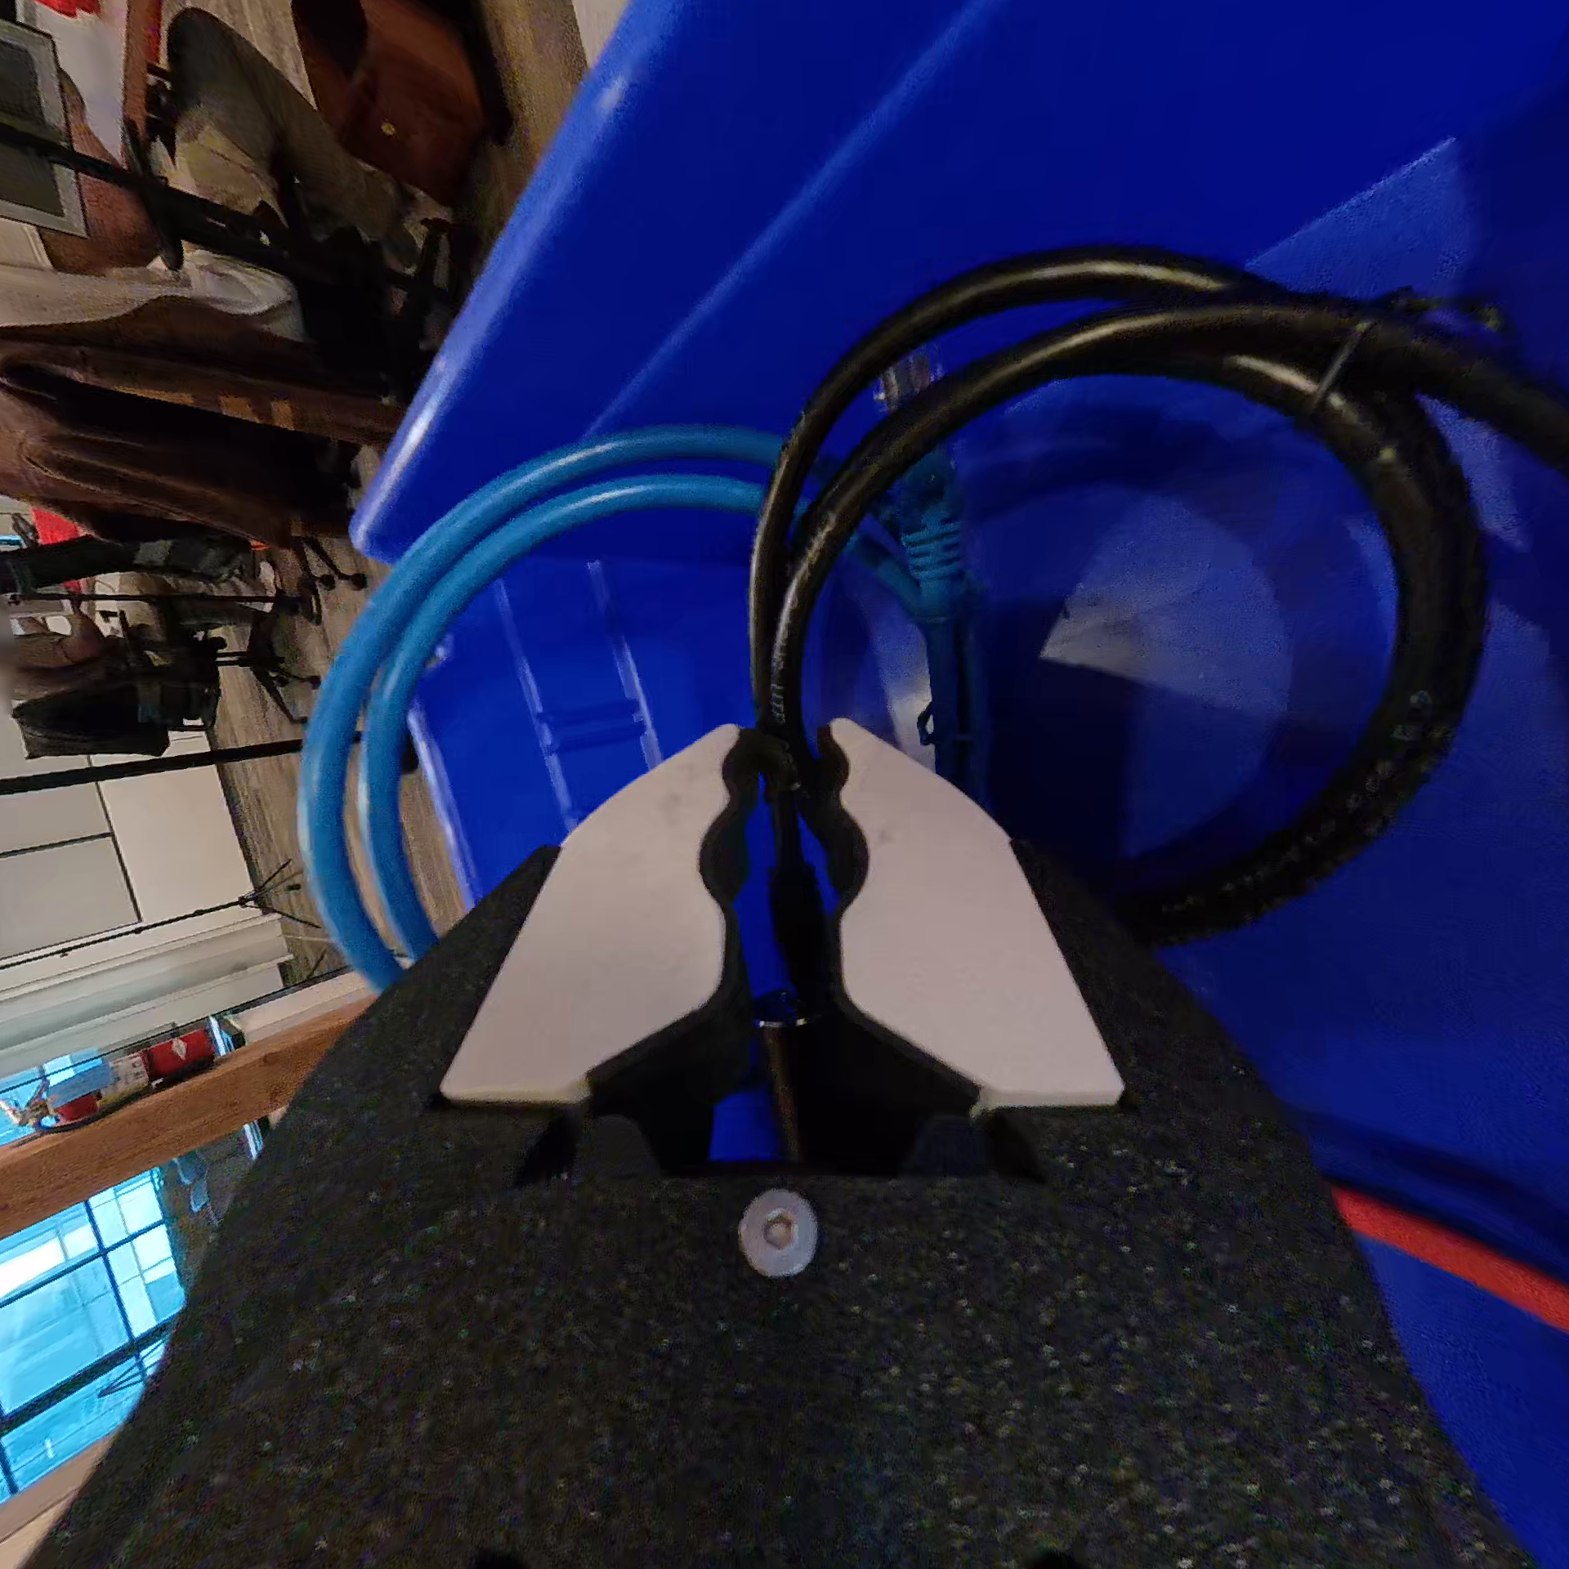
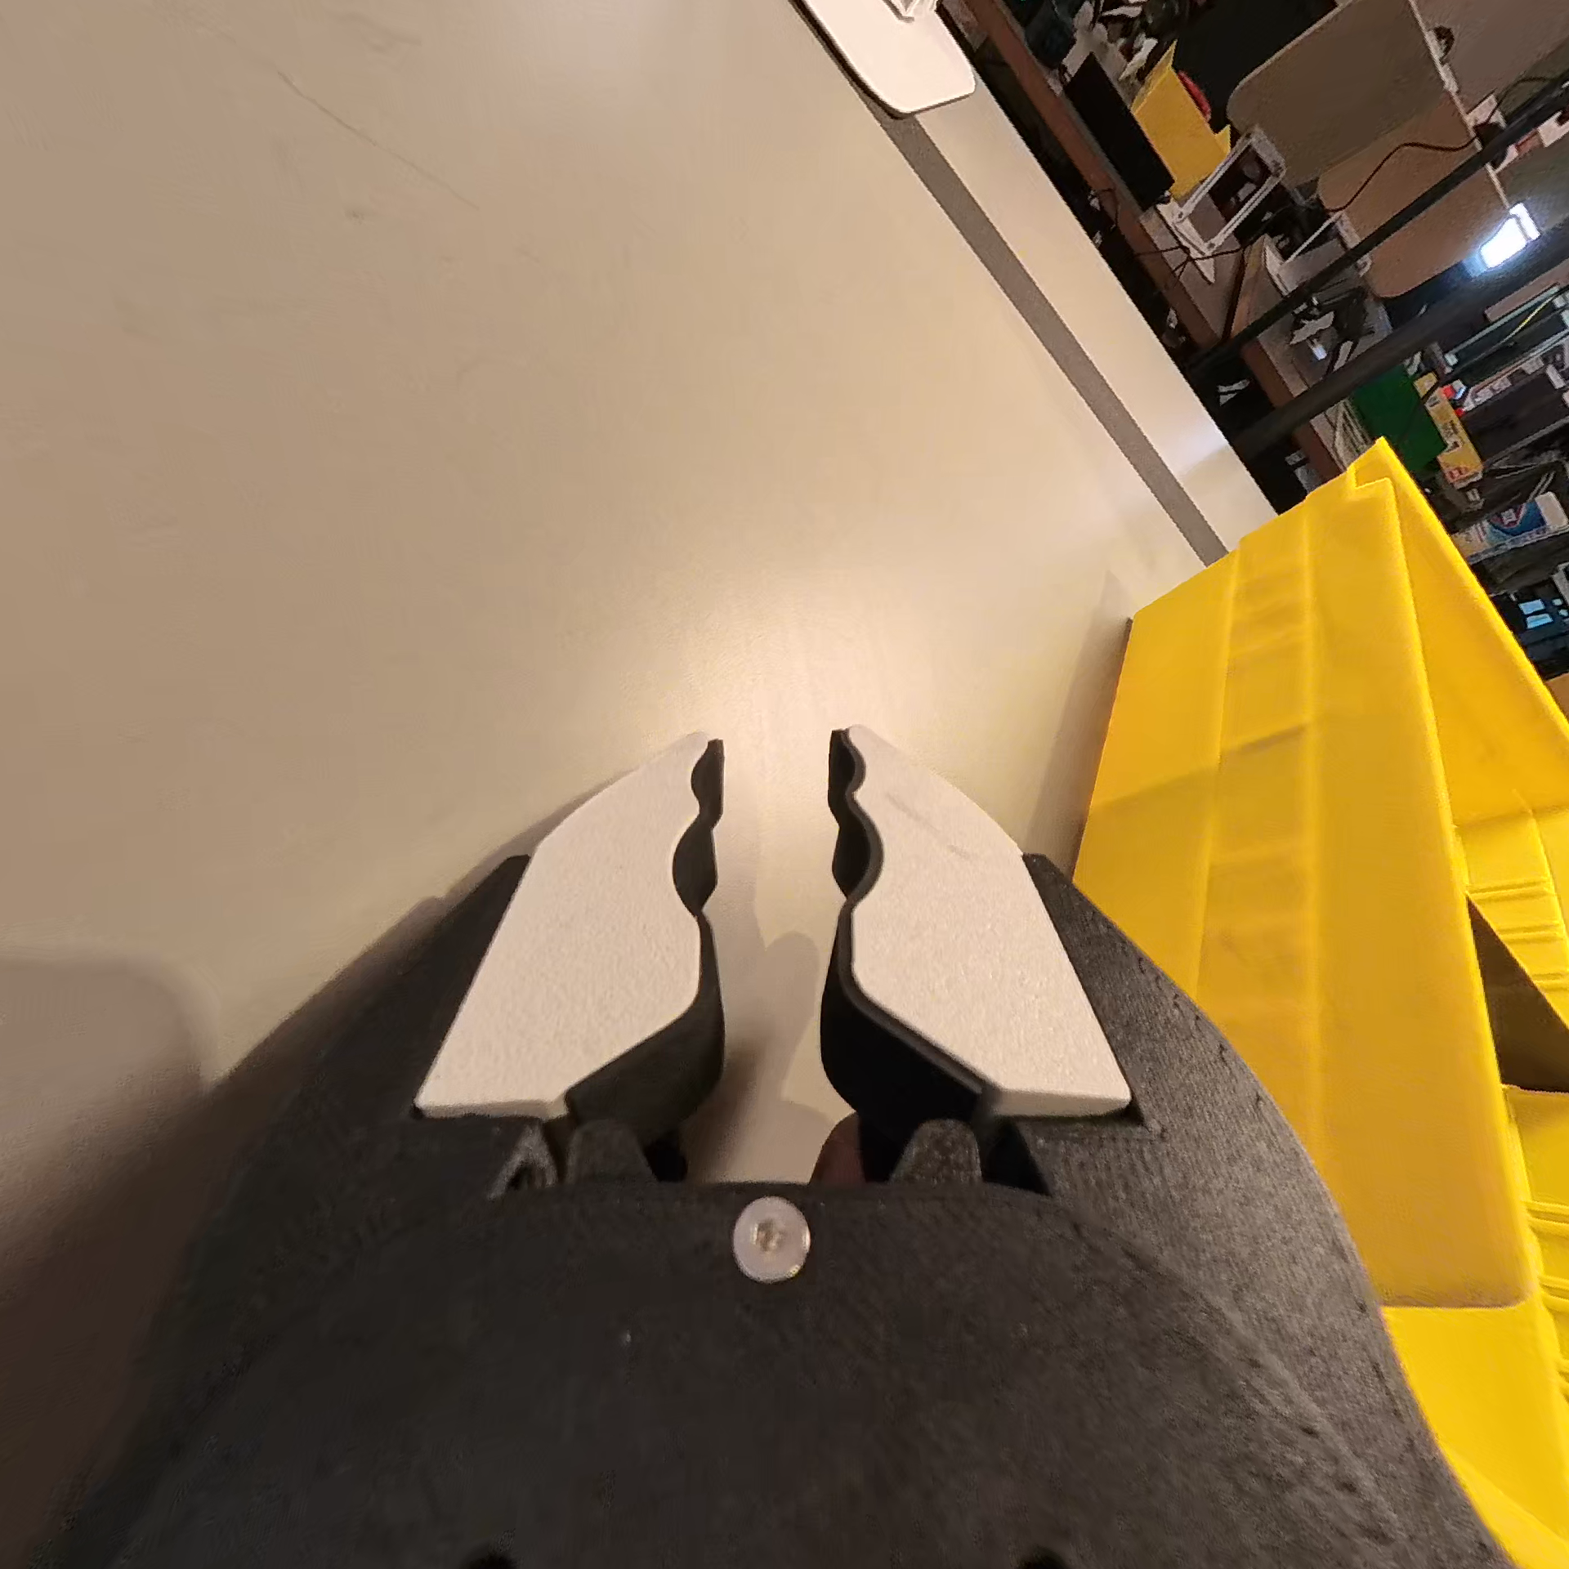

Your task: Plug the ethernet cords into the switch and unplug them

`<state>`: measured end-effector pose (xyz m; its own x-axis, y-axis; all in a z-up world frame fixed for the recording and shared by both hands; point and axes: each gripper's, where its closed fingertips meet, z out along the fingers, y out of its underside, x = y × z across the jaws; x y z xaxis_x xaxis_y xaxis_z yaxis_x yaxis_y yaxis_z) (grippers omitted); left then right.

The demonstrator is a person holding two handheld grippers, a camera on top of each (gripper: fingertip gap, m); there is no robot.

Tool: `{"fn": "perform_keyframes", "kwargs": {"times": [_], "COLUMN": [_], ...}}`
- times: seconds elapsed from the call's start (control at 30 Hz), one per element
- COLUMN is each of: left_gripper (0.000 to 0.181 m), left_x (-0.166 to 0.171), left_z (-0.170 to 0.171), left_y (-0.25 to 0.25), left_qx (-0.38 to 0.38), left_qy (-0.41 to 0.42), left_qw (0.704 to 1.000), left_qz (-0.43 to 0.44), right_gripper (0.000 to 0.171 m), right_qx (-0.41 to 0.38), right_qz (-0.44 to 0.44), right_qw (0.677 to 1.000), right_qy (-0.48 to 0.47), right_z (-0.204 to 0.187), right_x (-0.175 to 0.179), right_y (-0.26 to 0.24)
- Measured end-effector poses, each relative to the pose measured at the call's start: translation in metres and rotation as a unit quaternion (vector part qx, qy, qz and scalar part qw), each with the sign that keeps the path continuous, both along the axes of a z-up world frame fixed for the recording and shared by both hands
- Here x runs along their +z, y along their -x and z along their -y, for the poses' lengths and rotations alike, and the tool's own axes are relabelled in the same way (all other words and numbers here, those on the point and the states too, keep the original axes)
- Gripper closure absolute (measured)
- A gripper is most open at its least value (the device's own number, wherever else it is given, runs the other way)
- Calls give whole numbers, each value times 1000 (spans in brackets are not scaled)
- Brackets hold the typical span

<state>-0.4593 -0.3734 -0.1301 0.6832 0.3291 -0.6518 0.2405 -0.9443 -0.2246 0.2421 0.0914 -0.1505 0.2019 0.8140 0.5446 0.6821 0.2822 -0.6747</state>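
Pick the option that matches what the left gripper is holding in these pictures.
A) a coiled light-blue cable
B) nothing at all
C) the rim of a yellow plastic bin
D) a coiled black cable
D: in the left wrist view the left gripper is shut on the coiled black cable, while the coiled light-blue cable hangs free beside it over the blue plastic bin.

Left gripper (image 1: pixel 781 756) crowded: black cord coil (image 1: pixel 1392 611) looped ahead and right, blue ethernet cord (image 1: pixel 399 662) arcing left, blue bin wall (image 1: pixel 934 170) close behind. Right gripper (image 2: pixel 777 743) faced by bare cream tabletop (image 2: pixel 424 424); passage blocked on right by yellow bin (image 2: pixel 1290 849).
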Motion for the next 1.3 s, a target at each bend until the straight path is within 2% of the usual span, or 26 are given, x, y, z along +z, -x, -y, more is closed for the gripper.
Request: {"fn": "perform_keyframes", "kwargs": {"times": [0.1,0.17,0.37,0.6,0.67,0.73,0.8,0.87,1.03,1.1,1.2,1.3], "left_gripper": [169,170,171,171,171,171,171,171,171,172,173,176], "left_x": [26,57,183,328,355,367,363,345,255,215,152,119], "left_z": [-5,-8,-36,-104,-131,-164,-198,-233,-309,-333,-367,-387], "left_y": [-4,-8,-54,-179,-223,-268,-311,-353,-452,-482,-500,-510], "left_qx": [-7,-21,-91,-228,-276,-327,-383,-437,-552,-569,-561,-539], "left_qy": [-18,-32,-158,-244,-265,-291,-314,-329,-380,-408,-403,-446], "left_qw": [1000,997,969,901,880,862,843,823,742,706,704,678], "left_qz": [-19,-60,-169,-278,-281,-256,-210,-154,36,106,163,225], "right_gripper": [147,147,147,147,147,147,147,147,145,143,138,134], "right_qx": [-1,-2,-1,17,23,34,50,80,209,237,240,208], "right_qz": [-7,-11,-14,-32,-37,-46,-56,-75,-143,-159,-176,-158], "right_qw": [1000,1000,1000,999,999,998,997,994,964,953,946,955], "right_qy": [4,5,1,17,18,23,27,28,77,99,130,142], "right_z": [-1,-1,1,11,14,18,24,33,78,86,80,58], "right_x": [2,3,4,10,14,19,27,38,78,92,109,106], "right_y": [-1,-1,-2,1,3,7,14,23,53,63,79,96]}}
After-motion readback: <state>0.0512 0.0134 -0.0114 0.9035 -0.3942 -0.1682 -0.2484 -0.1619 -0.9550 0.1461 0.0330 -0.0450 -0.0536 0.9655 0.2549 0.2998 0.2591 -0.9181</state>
